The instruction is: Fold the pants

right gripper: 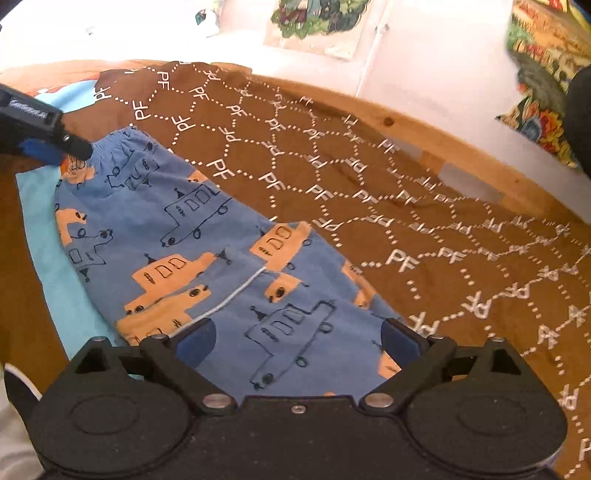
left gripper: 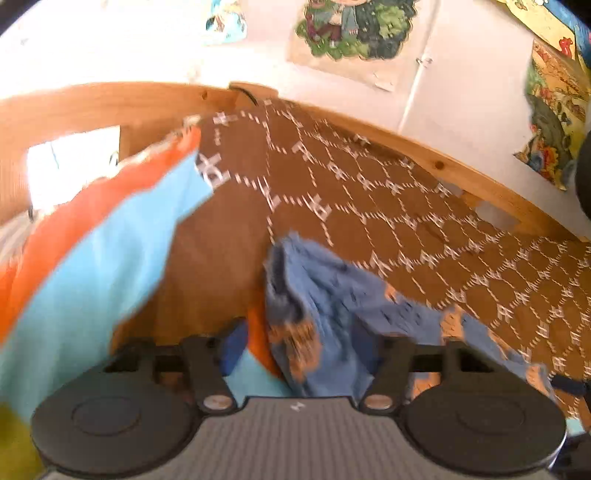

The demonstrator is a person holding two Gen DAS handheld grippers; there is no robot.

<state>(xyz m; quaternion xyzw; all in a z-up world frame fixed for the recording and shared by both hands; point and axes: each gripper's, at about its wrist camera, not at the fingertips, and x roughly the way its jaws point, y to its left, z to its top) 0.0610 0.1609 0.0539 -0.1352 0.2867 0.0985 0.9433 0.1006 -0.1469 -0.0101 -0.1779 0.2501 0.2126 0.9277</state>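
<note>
The blue pants (right gripper: 207,240) with orange and outlined boat prints lie lengthwise on the bed. My left gripper (right gripper: 62,151) is at their gathered waistband, at the far left in the right wrist view. In the blurred left wrist view the pants (left gripper: 325,295) bunch up between the fingers of the left gripper (left gripper: 301,345). A strip of the cloth underneath shows between the left finger and the pants. My right gripper (right gripper: 299,339) stands wide open over the near end of the pants, with flat fabric between its fingers.
A light blue and orange cloth (right gripper: 55,258) lies under the pants on a brown bedspread (right gripper: 406,184) with white lettering. A wooden bed rail (right gripper: 424,140) runs along the far side. Behind it is a white wall with posters (left gripper: 354,26).
</note>
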